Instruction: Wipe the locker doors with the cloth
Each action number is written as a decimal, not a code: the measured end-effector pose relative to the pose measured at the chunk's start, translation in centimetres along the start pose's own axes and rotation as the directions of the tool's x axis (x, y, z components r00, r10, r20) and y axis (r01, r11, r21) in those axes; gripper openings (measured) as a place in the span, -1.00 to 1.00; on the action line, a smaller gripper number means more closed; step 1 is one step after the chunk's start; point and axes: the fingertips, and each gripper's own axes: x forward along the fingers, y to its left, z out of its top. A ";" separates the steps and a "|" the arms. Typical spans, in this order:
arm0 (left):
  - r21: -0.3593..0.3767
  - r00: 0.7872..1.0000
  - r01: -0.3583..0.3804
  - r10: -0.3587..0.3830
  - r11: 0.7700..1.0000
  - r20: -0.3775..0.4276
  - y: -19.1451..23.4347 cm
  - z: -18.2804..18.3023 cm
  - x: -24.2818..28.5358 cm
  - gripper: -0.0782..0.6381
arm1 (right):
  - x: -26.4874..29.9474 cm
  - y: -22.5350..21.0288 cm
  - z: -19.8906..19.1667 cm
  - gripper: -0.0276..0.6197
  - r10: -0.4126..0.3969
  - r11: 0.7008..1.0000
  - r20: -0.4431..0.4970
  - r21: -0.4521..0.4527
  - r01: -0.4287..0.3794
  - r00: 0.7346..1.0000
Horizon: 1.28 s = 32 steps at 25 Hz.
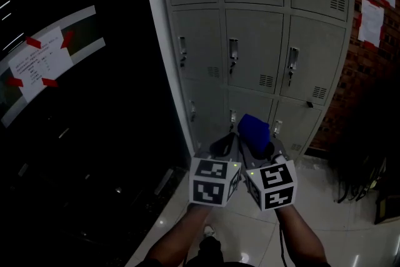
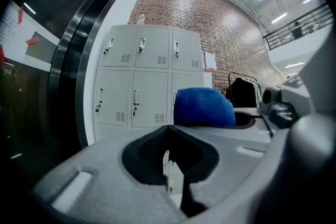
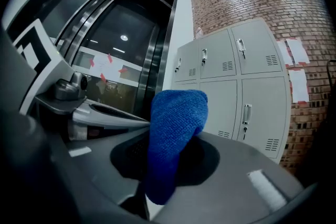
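The right gripper's [image 3: 160, 178] jaws are closed on the blue cloth [image 3: 176, 128]. The cloth is clamped at its lower end, and its rounded, folded bulk stands up above the jaws in the middle of the right gripper view. The left gripper's [image 2: 168, 136] jaws are drawn together with only a thin slit between them and hold nothing. In the left gripper view the cloth [image 2: 203, 107] shows just beyond them, right of centre.

In the head view the two grippers sit side by side in the lower middle of the frame, the left gripper [image 1: 226, 146] just beside the right gripper [image 1: 267, 150]. Their marker cubes [image 1: 214, 181] nearly touch, and a forearm leads down from each to the bottom edge. The cloth [image 1: 253, 130] pokes up from the right pair of jaws, pointing at the bottom row of the grey lockers [image 1: 250, 47].

The lockers fill the upper middle of the frame, three columns of doors with handles and small vents. In both gripper views they stand ahead, apart from the cloth.

A brick wall [image 1: 369, 81] with white paper sheets [image 1: 372, 22] runs along the right edge. A dark glass panel with a sheet taped by red strips [image 1: 44, 62] takes the left side. Glossy floor tiles [image 1: 325, 197] lie at lower right.
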 end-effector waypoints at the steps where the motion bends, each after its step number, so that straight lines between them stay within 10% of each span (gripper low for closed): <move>1: 0.009 1.000 0.009 -0.009 1.000 0.002 1.0 0.6 1.1 -0.78 | 1.4 -0.4 0.3 -0.65 -0.005 1.000 -0.001 -0.004 0.005 1.000; 16: 0.071 0.982 0.127 -0.136 0.989 0.135 16.3 16.9 13.9 -0.78 | 21.4 -6.5 14.6 -0.65 -0.067 0.994 0.114 -0.073 0.076 0.991; 32: 0.130 0.958 0.141 -0.168 0.981 0.231 21.2 30.5 22.9 -0.78 | 33.2 -18.2 30.0 -0.65 -0.076 0.987 0.233 -0.120 0.107 0.969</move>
